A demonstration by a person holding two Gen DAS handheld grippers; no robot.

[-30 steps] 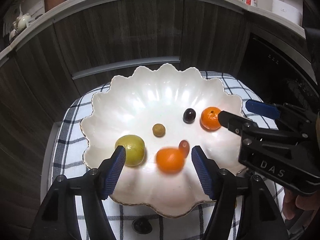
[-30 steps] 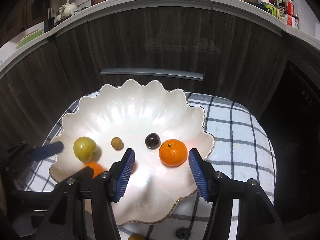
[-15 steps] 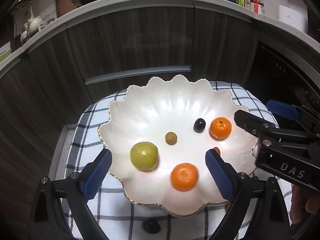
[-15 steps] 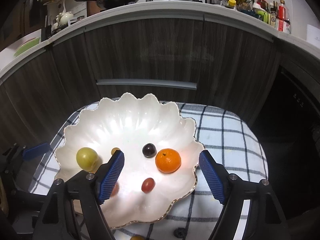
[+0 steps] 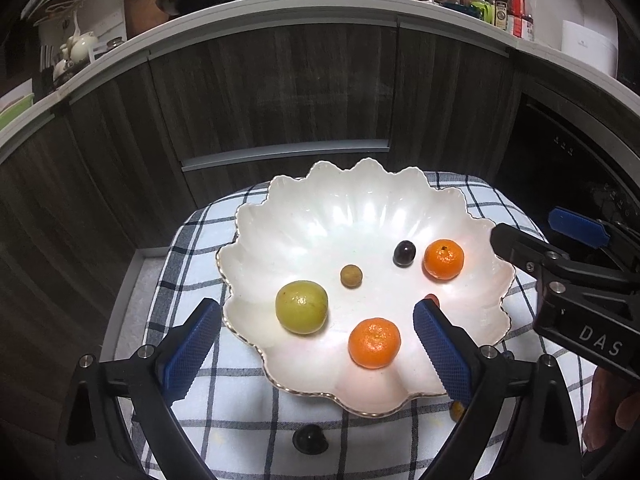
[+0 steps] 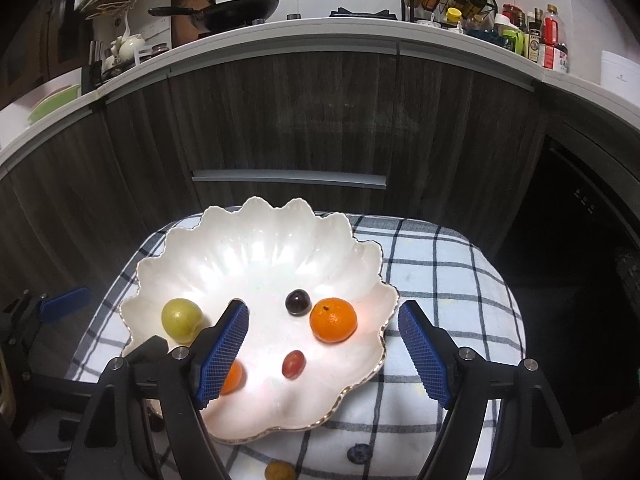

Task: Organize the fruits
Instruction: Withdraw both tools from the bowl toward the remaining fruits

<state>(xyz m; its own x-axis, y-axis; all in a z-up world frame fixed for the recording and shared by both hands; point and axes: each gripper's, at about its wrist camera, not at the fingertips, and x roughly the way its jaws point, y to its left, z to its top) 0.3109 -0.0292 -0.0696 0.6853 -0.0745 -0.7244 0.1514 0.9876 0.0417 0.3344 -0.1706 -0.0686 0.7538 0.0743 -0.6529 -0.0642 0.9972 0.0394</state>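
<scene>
Left wrist view shows a checked cloth [image 5: 248, 412] with a big white shell-shaped bowl [image 5: 360, 208] on it. Inside the bowl sit a green fruit [image 5: 301, 307], two oranges [image 5: 374, 343] [image 5: 443, 259], a dark grape [image 5: 404, 253], a small brown fruit [image 5: 351, 276] and a red grape [image 6: 293, 364]. Both the left gripper [image 5: 316, 354] and the right gripper [image 6: 322, 354] are wide open, holding nothing.

Wok [image 6: 240, 10], bottles [image 6: 540, 42], perhaps a teapot [image 6: 130, 46].

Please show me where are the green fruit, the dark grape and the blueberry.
green fruit [image 5: 301, 307], left wrist view, its middle.
dark grape [image 6: 298, 302], right wrist view, its middle.
blueberry [image 6: 359, 453], right wrist view, its top.
</scene>
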